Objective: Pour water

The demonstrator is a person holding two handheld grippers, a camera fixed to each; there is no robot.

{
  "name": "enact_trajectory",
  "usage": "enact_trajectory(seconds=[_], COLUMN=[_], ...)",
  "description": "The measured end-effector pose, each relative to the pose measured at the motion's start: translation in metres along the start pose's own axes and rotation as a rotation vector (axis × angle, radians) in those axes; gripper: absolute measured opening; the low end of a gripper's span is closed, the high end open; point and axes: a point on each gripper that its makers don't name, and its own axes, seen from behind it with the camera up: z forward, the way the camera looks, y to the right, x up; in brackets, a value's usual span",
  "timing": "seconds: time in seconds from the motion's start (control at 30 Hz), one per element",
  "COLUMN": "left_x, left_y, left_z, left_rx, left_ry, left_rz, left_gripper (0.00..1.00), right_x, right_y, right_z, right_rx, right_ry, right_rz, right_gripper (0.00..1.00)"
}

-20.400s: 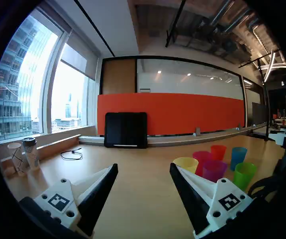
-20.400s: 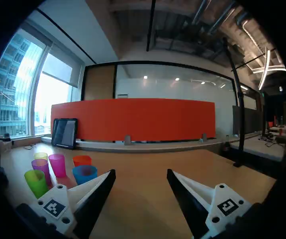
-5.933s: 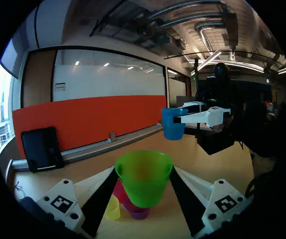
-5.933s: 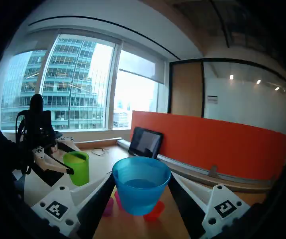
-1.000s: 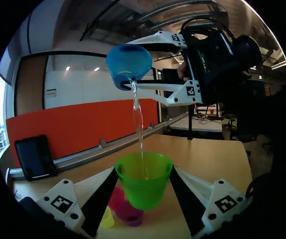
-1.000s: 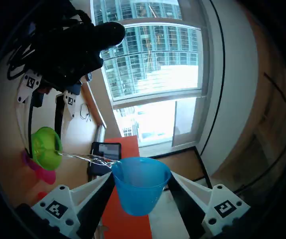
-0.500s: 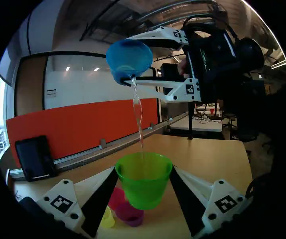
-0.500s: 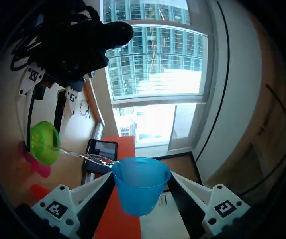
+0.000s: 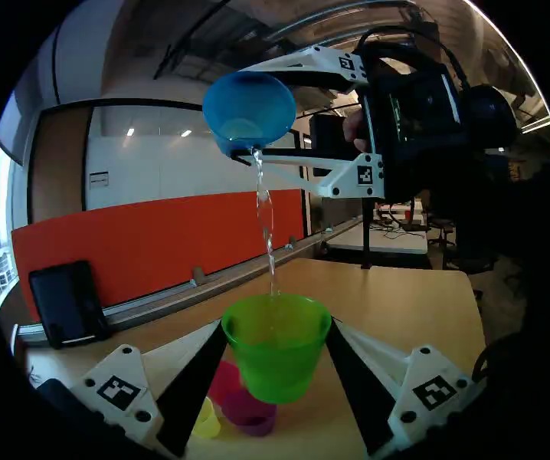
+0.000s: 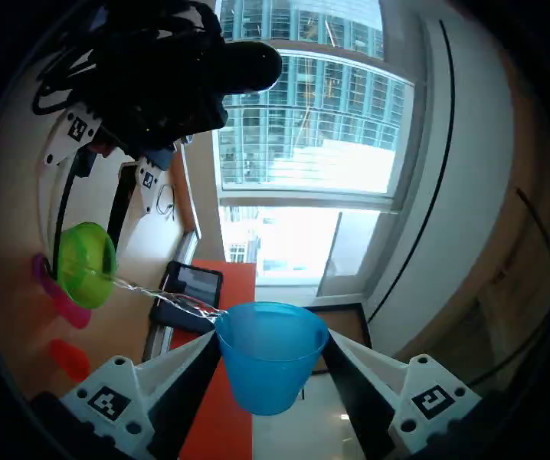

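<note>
Two pairs of tongs work above one wooden tabletop (image 9: 397, 295), where a single dark tablet (image 9: 68, 303) leans at the far edge. The left tongs (image 9: 275, 331) are clamped on one green cup (image 9: 276, 353), held upright and clear of the tabletop. Higher up, the right tongs (image 9: 246, 115) are clamped on one blue cup (image 9: 248, 111), both fingers pressing its sides.

Compared with a second ago, the blue cup is tipped a little further, with its mouth turned more toward the left tongs. One thin stream of water (image 9: 264, 222) still runs from its lip into the green cup. A few seconds back both cups were upright and apart, so the pour is now well under way. Little water seems to be left in the blue cup, so the stream probably thins soon.

Three spare cups sit on the tabletop under the green cup: one pink cup (image 9: 225, 378), one purple cup (image 9: 249, 412) and one yellow cup (image 9: 206, 420). The right gripper view adds one red cup (image 10: 68, 359) nearby.
</note>
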Motion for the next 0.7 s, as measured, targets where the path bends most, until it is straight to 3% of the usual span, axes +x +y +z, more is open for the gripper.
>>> enact_trajectory(seconds=[0.7], left_x=[-0.002], left_y=[-0.004], left_z=[0.000], left_rx=[0.001], left_ry=[0.001], left_rz=[-0.007], left_gripper=[0.88], right_x=[0.012], right_y=[0.005], right_z=[0.006], right_rx=[-0.021], right_ry=[0.005], right_rz=[-0.163], right_gripper=[0.92])
